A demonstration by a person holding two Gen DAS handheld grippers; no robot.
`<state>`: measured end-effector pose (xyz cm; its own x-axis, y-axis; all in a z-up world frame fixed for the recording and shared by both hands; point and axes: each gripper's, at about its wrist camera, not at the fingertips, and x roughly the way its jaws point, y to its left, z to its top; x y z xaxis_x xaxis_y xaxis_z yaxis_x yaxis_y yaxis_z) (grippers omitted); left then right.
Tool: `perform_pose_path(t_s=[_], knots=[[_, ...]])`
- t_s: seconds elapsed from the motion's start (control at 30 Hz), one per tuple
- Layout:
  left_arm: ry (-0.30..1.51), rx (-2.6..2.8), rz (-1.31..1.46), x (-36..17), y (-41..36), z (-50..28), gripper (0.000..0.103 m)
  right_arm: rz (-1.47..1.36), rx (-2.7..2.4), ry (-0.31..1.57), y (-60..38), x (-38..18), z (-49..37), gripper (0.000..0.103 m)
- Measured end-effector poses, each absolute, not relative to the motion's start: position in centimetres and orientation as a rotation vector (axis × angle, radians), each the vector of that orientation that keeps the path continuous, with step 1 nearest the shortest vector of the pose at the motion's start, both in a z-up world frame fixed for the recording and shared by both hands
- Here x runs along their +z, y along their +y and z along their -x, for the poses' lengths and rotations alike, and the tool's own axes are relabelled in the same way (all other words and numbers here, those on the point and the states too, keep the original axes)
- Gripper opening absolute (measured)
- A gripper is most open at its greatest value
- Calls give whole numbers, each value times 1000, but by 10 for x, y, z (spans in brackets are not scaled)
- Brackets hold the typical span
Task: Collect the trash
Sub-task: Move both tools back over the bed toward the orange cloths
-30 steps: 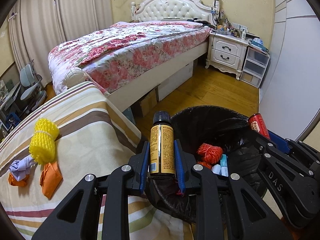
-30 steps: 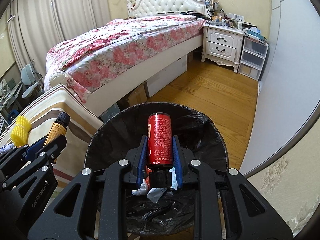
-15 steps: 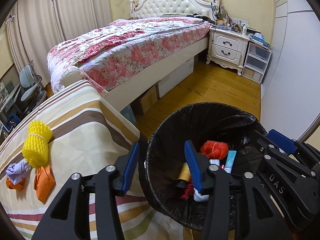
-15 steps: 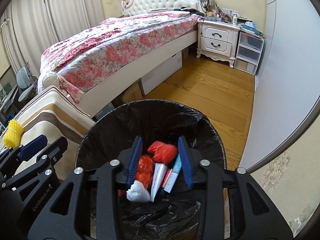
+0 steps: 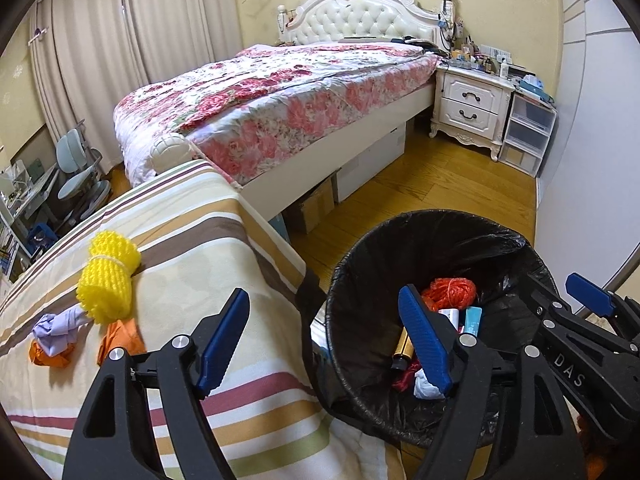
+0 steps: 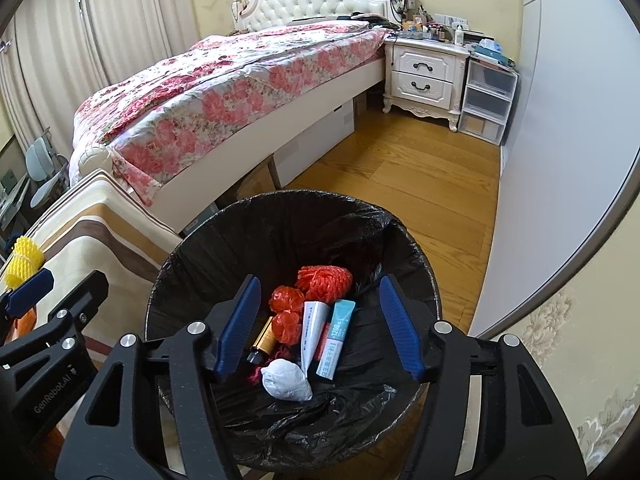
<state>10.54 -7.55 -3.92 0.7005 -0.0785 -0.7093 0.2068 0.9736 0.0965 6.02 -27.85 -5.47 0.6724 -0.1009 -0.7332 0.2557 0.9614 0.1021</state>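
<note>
A bin lined with a black bag (image 6: pixel 208 248) (image 5: pixel 352 280) stands on the floor beside the striped table. Inside lie red netting (image 6: pixel 324 280), a gold bottle (image 6: pixel 264 338) (image 5: pixel 404 350), a white tube (image 6: pixel 312 320), a teal box (image 6: pixel 336 336) and a white wad (image 6: pixel 286 380). My right gripper (image 6: pixel 320 328) hangs over the bin, jaws opening, nothing between them. My left gripper (image 5: pixel 324 340) straddles the bin's left rim, jaws also opening and empty. On the striped cloth (image 5: pixel 180 248) lie yellow foam netting (image 5: pixel 106 280), a purple scrap (image 5: pixel 56 328) and orange scraps (image 5: pixel 120 338).
A bed with a flowered quilt (image 5: pixel 280 96) fills the back. Boxes sit under it. A white nightstand (image 5: pixel 468 108) and plastic drawers (image 5: pixel 524 132) stand at the far right by a grey wall. Wooden floor (image 6: pixel 400 184) lies beyond the bin. Chairs (image 5: pixel 76 176) are far left.
Both grippers opened. The gold bottle dropped from the left one and the red can from the right one into the bin; the bottle now lies among the trash.
</note>
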Motion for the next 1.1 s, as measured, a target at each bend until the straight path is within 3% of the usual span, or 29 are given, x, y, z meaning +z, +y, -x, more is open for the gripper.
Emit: perform_pose_path(t_s=[0.4, 1.1], knots=[[740, -64, -113, -19, -16, -81, 78, -170, -95, 815, -228, -44, -53, 71], [781, 251, -2, -29, 147, -50, 78, -37, 139, 831, -100, -33, -52, 72]])
